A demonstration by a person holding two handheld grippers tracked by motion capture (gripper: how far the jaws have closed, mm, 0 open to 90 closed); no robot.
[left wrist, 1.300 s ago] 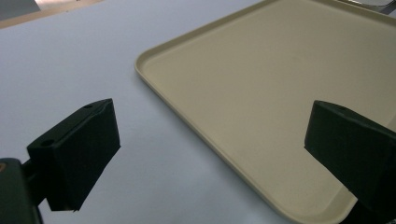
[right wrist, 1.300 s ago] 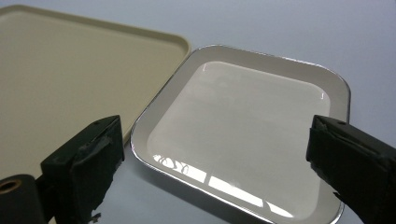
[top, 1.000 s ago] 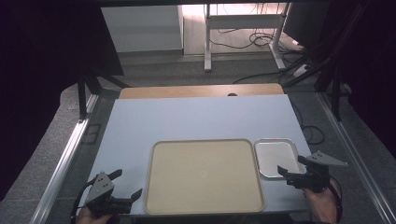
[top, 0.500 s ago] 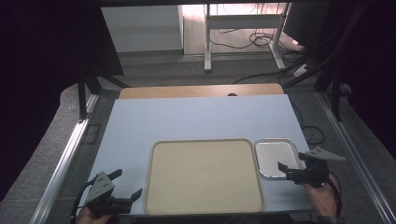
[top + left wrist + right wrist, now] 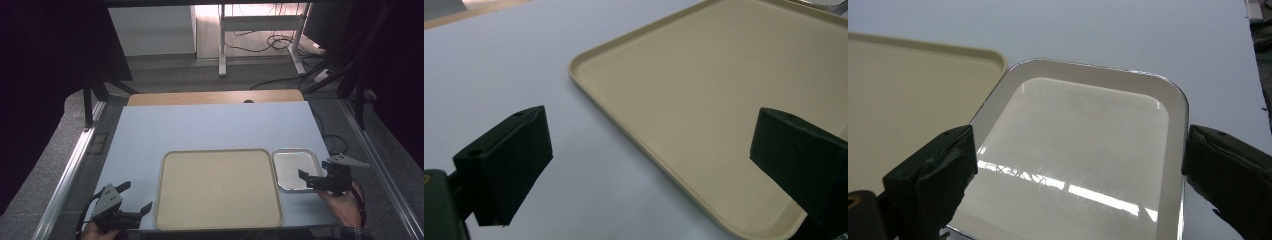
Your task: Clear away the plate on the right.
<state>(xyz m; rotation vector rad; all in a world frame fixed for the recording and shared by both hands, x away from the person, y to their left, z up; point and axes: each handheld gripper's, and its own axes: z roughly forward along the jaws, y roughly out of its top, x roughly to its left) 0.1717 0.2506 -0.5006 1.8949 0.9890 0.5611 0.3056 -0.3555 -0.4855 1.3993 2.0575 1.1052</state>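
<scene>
The right claw (image 5: 314,179) hangs released over the steel tray's (image 5: 295,167) 6 o'clock edge at the worktop's (image 5: 200,130) 4 o'clock. The left claw (image 5: 134,198), released, sits at 7 o'clock beside the beige tray (image 5: 217,187).

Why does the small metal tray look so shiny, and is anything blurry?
In the right gripper view, the metal tray mirrors bright streaks of overhead light; the close black jaws look soft. In the high view, the room's edges are dark. In the left gripper view, the beige tray shows no glare.
</scene>
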